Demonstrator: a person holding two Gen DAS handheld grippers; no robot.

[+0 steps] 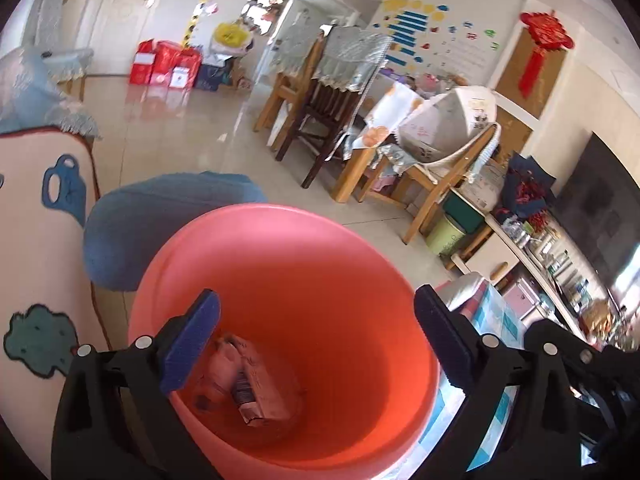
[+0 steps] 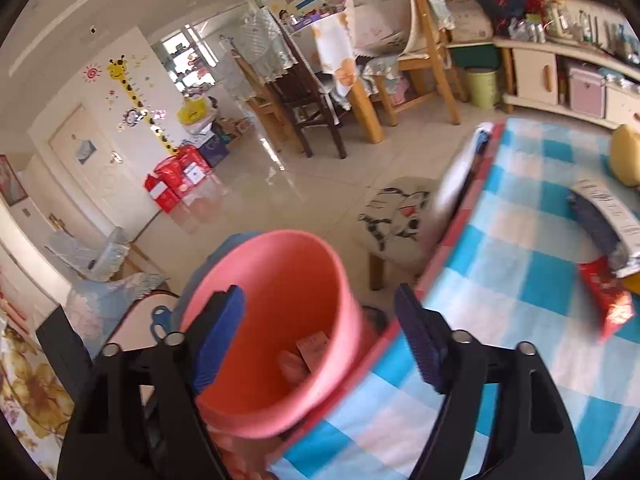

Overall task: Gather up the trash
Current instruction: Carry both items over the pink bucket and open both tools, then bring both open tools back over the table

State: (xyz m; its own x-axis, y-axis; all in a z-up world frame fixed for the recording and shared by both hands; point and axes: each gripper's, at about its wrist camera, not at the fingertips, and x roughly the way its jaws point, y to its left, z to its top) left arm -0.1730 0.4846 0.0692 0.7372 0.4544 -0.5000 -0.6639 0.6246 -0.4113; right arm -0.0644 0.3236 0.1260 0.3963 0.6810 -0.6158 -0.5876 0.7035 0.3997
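Beside the worktop (image 2: 520,240) with its blue-and-white checked cloth stands a pink bucket (image 1: 304,264), its mouth turned up toward both cameras; in the left wrist view the left gripper (image 1: 316,344) hangs over that mouth with its blue-padded fingers (image 1: 192,344) spread wide and nothing between them; at the bottom of the bucket lies crumpled trash (image 1: 248,380), pale pinkish wrappers and a small carton, loose and touching the bucket floor. In the right wrist view the right gripper (image 2: 320,340) also stands open, holding nothing; its left finger (image 2: 218,344) shows in front of the bucket's inside wall, its right finger over the cloth's red edge; a small pink packet (image 2: 312,350) shows inside the bucket. Farther along the worktop, well apart from the bucket, lie a red wrapper (image 2: 608,300) and a dark package with a white printed label (image 2: 604,216), touching each other; a yellow object (image 2: 626,156) sits near the far edge. Just beyond the worktop's corner a small stool (image 2: 396,216) with a cartoon-print seat stands on the tiled floor (image 1: 192,128); wooden chairs (image 1: 320,120) stand farther back.
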